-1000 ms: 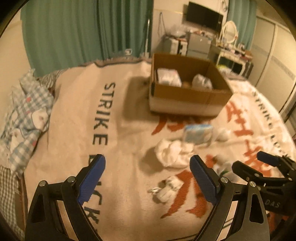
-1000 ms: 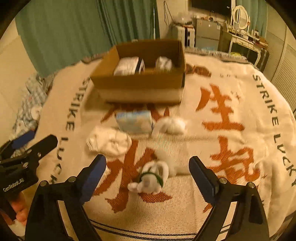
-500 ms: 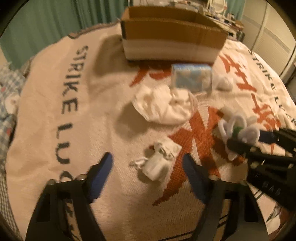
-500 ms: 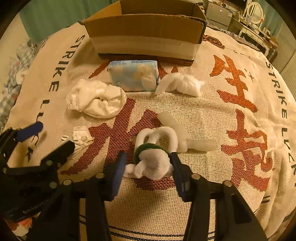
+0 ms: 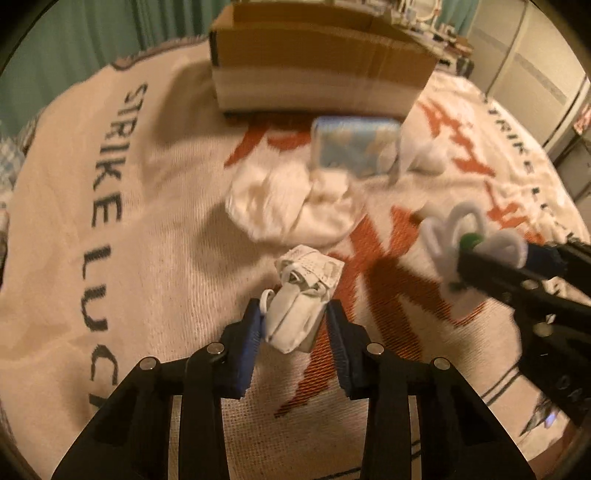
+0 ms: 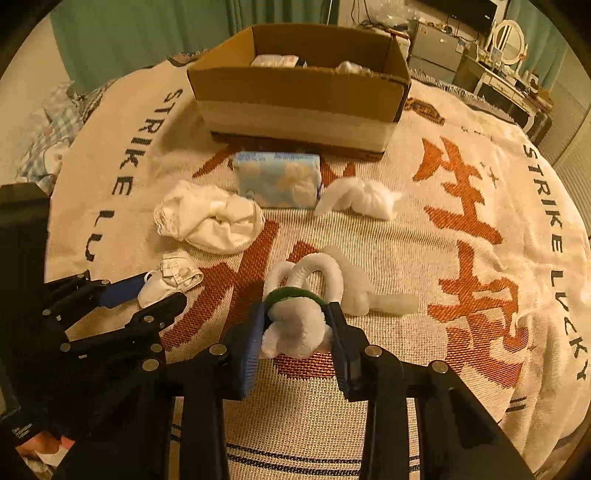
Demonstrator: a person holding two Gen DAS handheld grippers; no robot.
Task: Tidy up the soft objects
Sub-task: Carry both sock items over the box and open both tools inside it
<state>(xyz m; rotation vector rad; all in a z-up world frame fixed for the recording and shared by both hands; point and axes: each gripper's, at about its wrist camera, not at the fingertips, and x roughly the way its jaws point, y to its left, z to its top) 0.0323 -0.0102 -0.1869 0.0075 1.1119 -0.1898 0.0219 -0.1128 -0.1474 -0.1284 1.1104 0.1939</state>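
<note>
My left gripper (image 5: pixel 293 325) is shut on a folded white face mask (image 5: pixel 303 299), also seen in the right wrist view (image 6: pixel 171 278), on the blanket (image 5: pixel 147 258). My right gripper (image 6: pixel 295 328) is shut on a white plush toy with a green band (image 6: pixel 295 321), also seen in the left wrist view (image 5: pixel 469 236). A crumpled white cloth (image 6: pixel 210 218), a blue tissue pack (image 6: pixel 277 179) and a white knotted bundle (image 6: pixel 364 197) lie ahead. A cardboard box (image 6: pixel 299 92) stands beyond them with white items inside.
A white tube-shaped soft piece (image 6: pixel 369 295) lies just right of the plush toy. Checked bedding (image 6: pixel 48 136) is at the blanket's left edge. Furniture and a mirror (image 6: pixel 509 40) stand at the back right. Green curtains (image 6: pixel 147 33) hang behind.
Both grippers moved forward and down and closed: the left onto the face mask, the right onto the plush toy. A second ago both were open and farther back.
</note>
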